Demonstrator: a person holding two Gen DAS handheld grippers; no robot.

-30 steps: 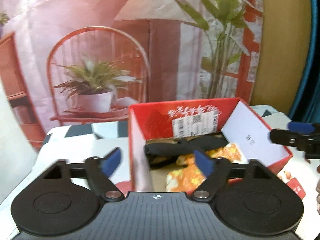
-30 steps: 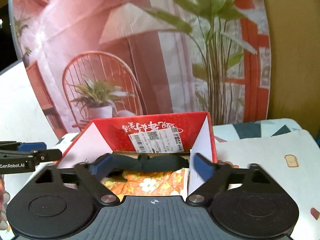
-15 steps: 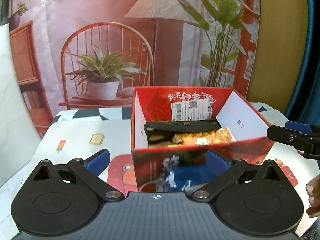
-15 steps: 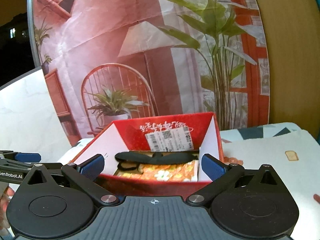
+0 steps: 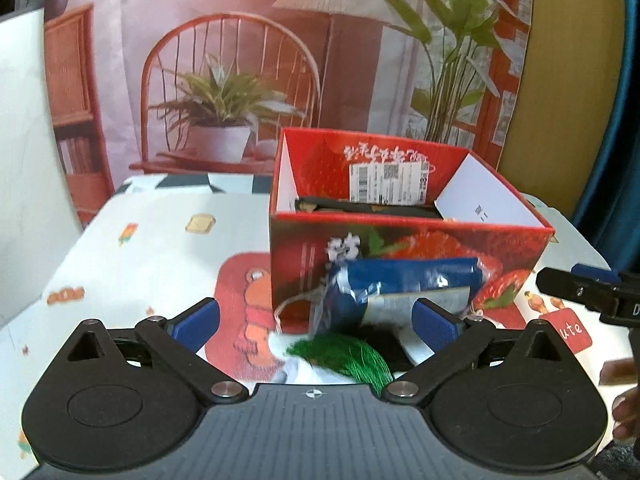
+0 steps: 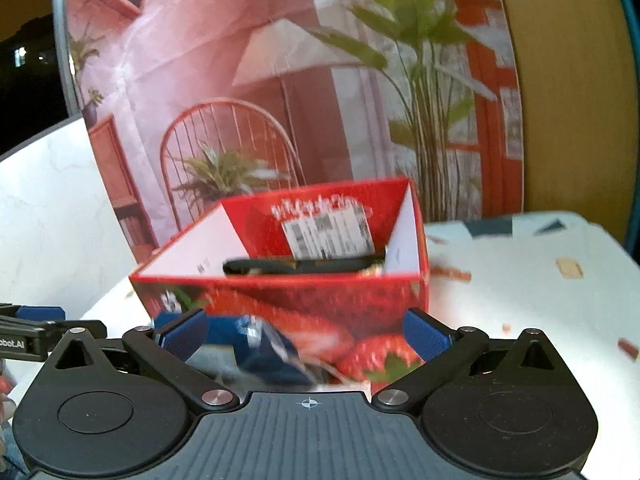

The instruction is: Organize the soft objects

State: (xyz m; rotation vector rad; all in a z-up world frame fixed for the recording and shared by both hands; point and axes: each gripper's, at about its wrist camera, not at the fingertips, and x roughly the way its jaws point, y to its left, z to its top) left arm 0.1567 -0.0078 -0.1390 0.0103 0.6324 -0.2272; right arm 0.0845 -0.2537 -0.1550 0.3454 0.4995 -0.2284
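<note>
A red box (image 5: 408, 248) printed with strawberries stands open near the middle of a patterned tabletop (image 5: 152, 248). Soft things already lie inside it, a black band (image 5: 360, 206) on top. Just in front of the box, toward the near edge, sit more soft items: a blue pouch (image 5: 404, 280) in crinkly wrap with a string, and a green furry tuft (image 5: 344, 354) beside something black. The left gripper (image 5: 316, 320) is spread wide and empty, with the pouch ahead between its fingers but untouched. The right gripper (image 6: 306, 332) is likewise spread and empty. The pouch looks light and squashy, its wrap probably slippery; pinching its bunched left end seems safest. The left view shows the green tuft; the right view, blurred, hides it but shows bare tabletop to the box's right.
</note>
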